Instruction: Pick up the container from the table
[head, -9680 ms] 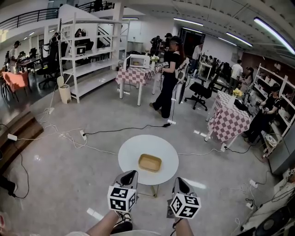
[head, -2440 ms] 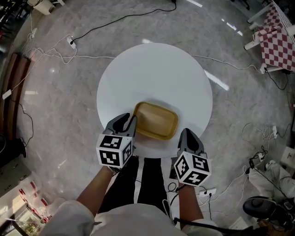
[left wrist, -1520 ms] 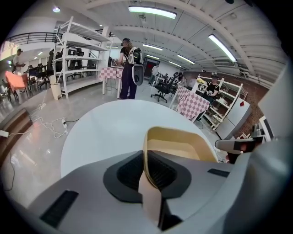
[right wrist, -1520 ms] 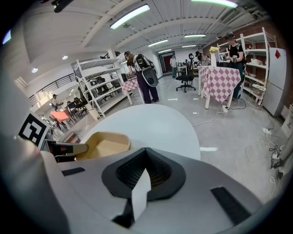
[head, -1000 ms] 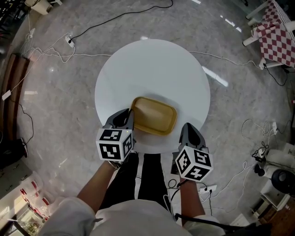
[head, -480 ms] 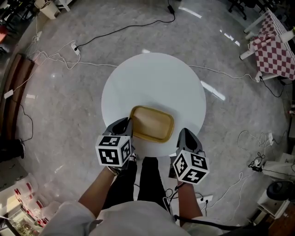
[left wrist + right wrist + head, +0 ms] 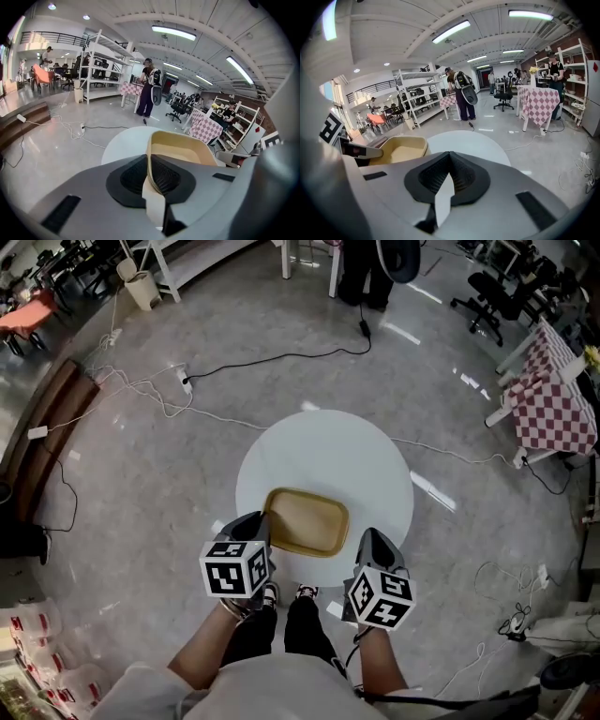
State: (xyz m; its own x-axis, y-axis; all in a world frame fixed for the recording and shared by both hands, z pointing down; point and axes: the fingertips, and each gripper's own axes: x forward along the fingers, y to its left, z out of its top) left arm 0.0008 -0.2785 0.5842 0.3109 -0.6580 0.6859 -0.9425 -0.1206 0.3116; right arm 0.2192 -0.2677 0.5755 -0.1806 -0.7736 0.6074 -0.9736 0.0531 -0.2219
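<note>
The tan container (image 7: 305, 521) sits over the near part of the round white table (image 7: 328, 460), its long side running left to right across the head view; I cannot tell whether its bottom is clear of the tabletop. Its left end wall stands between the jaws of the left gripper (image 7: 261, 519), which are pressed onto that wall from both sides: in the left gripper view the thin rim of the container (image 7: 180, 145) runs straight down into the gap between the two dark pads of the gripper (image 7: 150, 161). The right gripper (image 7: 372, 538) is just beside the container's right end and apart from it. In the right gripper view its jaws (image 7: 450, 157) are closed together with nothing between them, and the container (image 7: 401, 149) lies off to their left with the table (image 7: 468, 143) beyond. Each gripper carries a cube with black and white markers, held at the end of the person's forearm (image 7: 211, 652). Around the table the grey floor is crossed by cables (image 7: 244, 367), a table with a red checked cloth (image 7: 553, 399) stands at the right, and a person with a backpack (image 7: 149, 89) stands farther off near white shelves (image 7: 101, 65).
</note>
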